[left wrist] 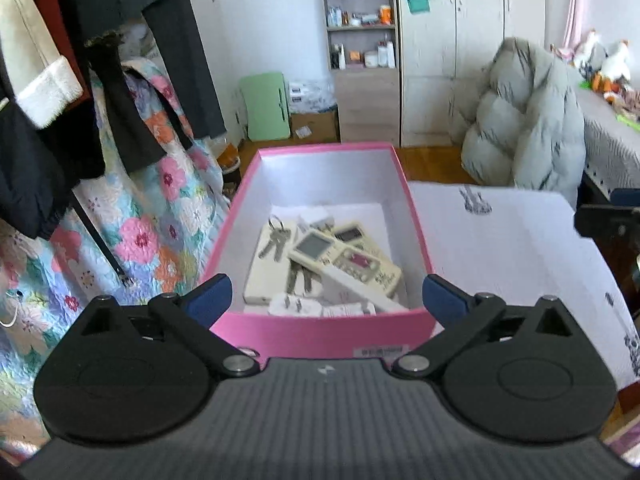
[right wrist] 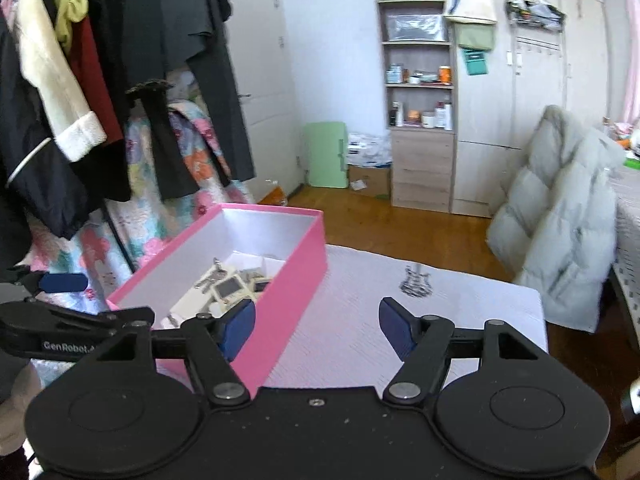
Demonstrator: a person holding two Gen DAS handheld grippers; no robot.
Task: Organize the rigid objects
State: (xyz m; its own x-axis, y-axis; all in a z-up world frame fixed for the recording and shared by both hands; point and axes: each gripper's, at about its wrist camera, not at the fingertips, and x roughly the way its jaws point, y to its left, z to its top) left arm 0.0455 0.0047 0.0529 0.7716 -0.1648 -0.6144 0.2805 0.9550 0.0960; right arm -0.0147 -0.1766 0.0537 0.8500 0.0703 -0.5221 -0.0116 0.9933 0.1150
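Pink box (left wrist: pixel 320 330) of small items on a white cloth (left wrist: pixel 500 248), both grippers released.

The left gripper (left wrist: pixel 326 296) stands spread wide at the box's near end, holding nothing; the right gripper (right wrist: pixel 318 326) hangs open and empty beside its long wall. Inside lie remote controls (left wrist: pixel 344 258), keys (left wrist: pixel 276 240) and white plug adapters (left wrist: pixel 296 304). Hanging clothes (right wrist: pixel 100 92) and a floral quilt (left wrist: pixel 152 216) crowd the box's left; a grey puffer jacket (right wrist: pixel 560 232), shelf unit (right wrist: pixel 420 100) and wood floor (right wrist: pixel 400 228) lie beyond.

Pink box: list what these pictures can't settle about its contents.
- Left wrist view: the pink box near wall cuts off the plugs and the remote lower end.
- Right wrist view: the box side wall and a right gripper finger cover most contents.
- Remote button labels: too small, blurred.
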